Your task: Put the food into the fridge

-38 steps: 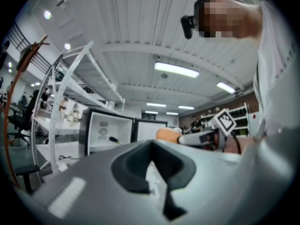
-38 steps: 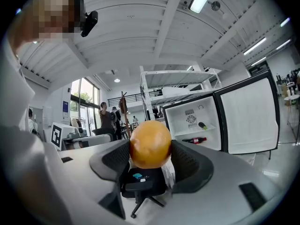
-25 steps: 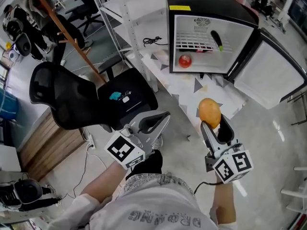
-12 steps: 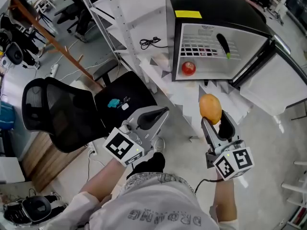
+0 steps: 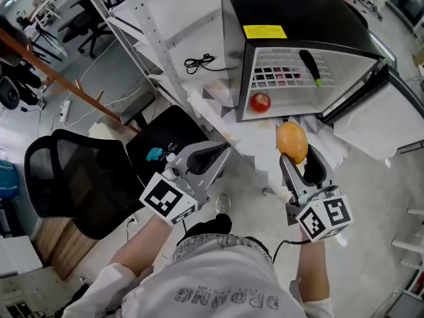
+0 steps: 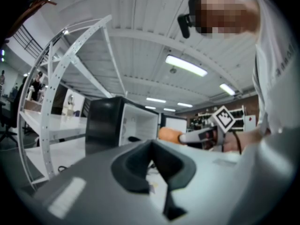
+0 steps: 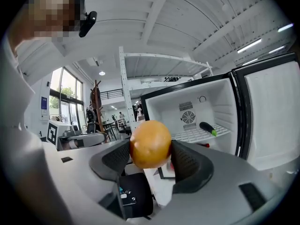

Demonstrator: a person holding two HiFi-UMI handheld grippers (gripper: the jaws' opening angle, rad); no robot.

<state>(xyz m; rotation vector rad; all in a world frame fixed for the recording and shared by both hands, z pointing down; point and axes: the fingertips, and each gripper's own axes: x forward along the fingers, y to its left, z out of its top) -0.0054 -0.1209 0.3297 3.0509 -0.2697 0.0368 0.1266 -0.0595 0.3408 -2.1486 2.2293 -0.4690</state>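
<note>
Closer now to the open fridge [image 5: 298,5] than a second ago, both claws sit higher in the head view
Black fridge stands with its door swung open to the right, and a black office chair [image 5: 73,177] is at lower left. Right claw [image 5: 298,161] pinches an orange fruit [image 5: 292,142] just before the fridge opening; left claw [image 5: 215,154] is pressed together on nothing. Inside, a dark aubergine [image 5: 310,66] lies on the wire shelf [image 5: 278,75], a round red fruit [image 5: 260,102] below it
</note>
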